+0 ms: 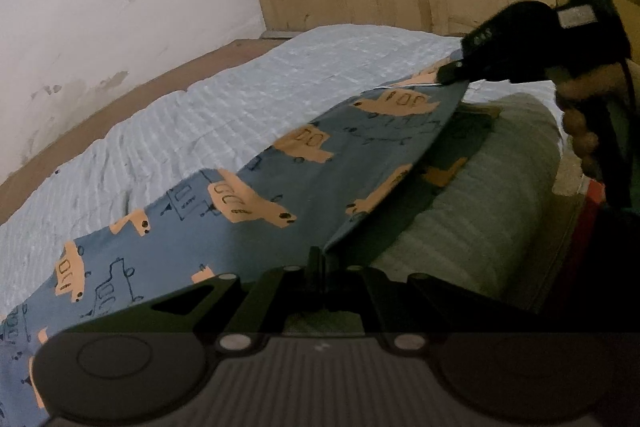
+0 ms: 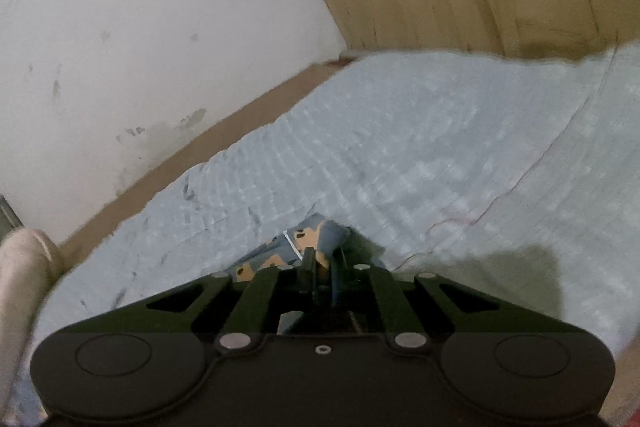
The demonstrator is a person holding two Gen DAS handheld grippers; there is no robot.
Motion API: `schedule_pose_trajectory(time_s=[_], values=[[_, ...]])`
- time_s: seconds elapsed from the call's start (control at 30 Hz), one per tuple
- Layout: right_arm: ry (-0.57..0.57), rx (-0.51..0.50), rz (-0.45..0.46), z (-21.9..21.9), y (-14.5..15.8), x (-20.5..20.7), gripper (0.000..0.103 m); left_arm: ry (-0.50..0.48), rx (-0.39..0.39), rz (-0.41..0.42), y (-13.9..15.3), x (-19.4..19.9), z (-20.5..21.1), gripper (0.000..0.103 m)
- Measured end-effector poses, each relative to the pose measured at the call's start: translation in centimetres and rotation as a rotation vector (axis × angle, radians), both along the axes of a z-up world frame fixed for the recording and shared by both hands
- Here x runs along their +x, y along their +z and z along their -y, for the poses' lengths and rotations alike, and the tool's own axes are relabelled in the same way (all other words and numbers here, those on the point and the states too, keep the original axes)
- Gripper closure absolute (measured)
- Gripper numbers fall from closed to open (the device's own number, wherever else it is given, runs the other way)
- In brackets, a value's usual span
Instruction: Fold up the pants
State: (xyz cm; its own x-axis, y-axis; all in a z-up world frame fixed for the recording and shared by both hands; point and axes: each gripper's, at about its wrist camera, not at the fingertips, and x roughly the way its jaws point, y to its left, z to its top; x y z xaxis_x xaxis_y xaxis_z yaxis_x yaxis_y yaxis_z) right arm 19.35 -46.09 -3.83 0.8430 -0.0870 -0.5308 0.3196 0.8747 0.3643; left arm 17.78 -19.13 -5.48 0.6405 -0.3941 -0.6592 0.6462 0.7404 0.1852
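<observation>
Your pants (image 1: 248, 203) lie on the bedspread (image 1: 200, 115), one edge raised between both grippers. Your left gripper (image 1: 316, 259) grips the near edge; your right gripper (image 1: 452, 73) grips the far edge. The wall (image 1: 120, 7) stands left of the bed.

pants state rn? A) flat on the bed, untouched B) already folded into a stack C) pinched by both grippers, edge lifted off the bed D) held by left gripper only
C: the left gripper is shut on one part of the pants and the right gripper on another, with the cloth stretched between them and raised above the bed; the right wrist view also shows fabric clamped at its tips.
</observation>
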Motion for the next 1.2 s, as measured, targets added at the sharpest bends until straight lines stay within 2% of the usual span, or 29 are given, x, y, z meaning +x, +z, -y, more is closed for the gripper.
schedule_pose_trajectory(time_s=[0.1,0.23,0.37,0.4,0.47,0.53,0.6,0.73,0.77,0.87,1.0,1.2], values=[[-0.01,-0.062,-0.022,-0.5,-0.7,-1.5,0.098,-0.002,0.007,-0.013,-0.3,0.1,0.0,0.103],[-0.006,-0.097,-0.067,-0.8,-2.2,-1.9,0.097,0.0,0.015,-0.025,-0.7,0.3,0.2,0.103],[0.008,-0.157,-0.079,-1.6,-2.4,-1.6,0.095,0.003,-0.014,-0.042,-0.7,0.5,-0.1,0.101],[0.008,-0.173,-0.084,-1.8,-2.4,-1.6,0.093,0.0,-0.03,-0.048,-0.7,0.6,-0.3,0.099],[0.009,-0.205,-0.085,-2.0,-2.3,-1.5,0.087,-0.006,-0.065,-0.06,-0.4,0.5,-0.7,0.083],[0.015,-0.237,-0.073,-2.4,-2.1,-1.8,0.07,-0.006,-0.109,-0.068,0.1,0.5,-1.2,0.035],[0.009,-0.265,-0.062,-2.7,-1.8,-2.1,0.028,0.019,-0.134,-0.038,0.6,0.3,-1.5,0.023],[-0.008,-0.294,-0.027,-3.4,-1.3,-2.7,0.012,0.112,-0.15,0.029,1.8,0.6,-3.0,0.01],[-0.018,-0.3,-0.016,-3.8,-1.1,-2.7,0.003,0.145,-0.153,0.05,2.2,0.9,-3.8,0.009],[0.002,-0.297,0.036,-5.3,-0.6,-2.7,0.001,0.235,-0.148,0.11,3.3,1.8,-6.7,0.005],[0.097,-0.296,0.073,-8.5,-0.3,-1.7,0.001,0.387,-0.095,0.189,4.8,3.7,-12.3,0.003],[0.301,-0.216,0.034,-14.8,-1.6,0.1,0.001,0.621,-0.025,0.234,4.6,4.7,-22.4,0.001]])
